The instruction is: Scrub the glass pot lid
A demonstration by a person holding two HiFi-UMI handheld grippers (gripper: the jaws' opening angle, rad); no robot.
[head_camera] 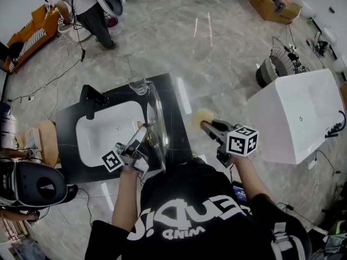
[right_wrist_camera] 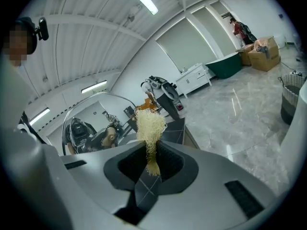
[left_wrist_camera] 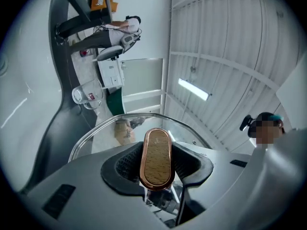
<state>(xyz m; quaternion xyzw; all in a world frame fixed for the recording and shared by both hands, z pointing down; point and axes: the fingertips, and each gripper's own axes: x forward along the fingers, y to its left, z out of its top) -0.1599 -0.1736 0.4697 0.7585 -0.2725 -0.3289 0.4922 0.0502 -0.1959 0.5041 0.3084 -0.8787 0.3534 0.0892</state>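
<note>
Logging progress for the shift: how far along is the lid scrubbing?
Done: left gripper grips the glass lid by its handle, holding it on edge by the sink. In hand: right gripper clamps a fibre scrubber, apart from the glass. Left: the scrubbing; no contact yet.

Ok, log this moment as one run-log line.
left gripper: shut on wooden handle of glass lid | lid: on edge by sink | right gripper: shut on fibre scrubber | scrubber: clear of lid

Black short-sleeve tee (head_camera: pixel 179 199) w/ big white print; grey webbing strap (head_camera: pixel 280 236), R shoulder.
</note>
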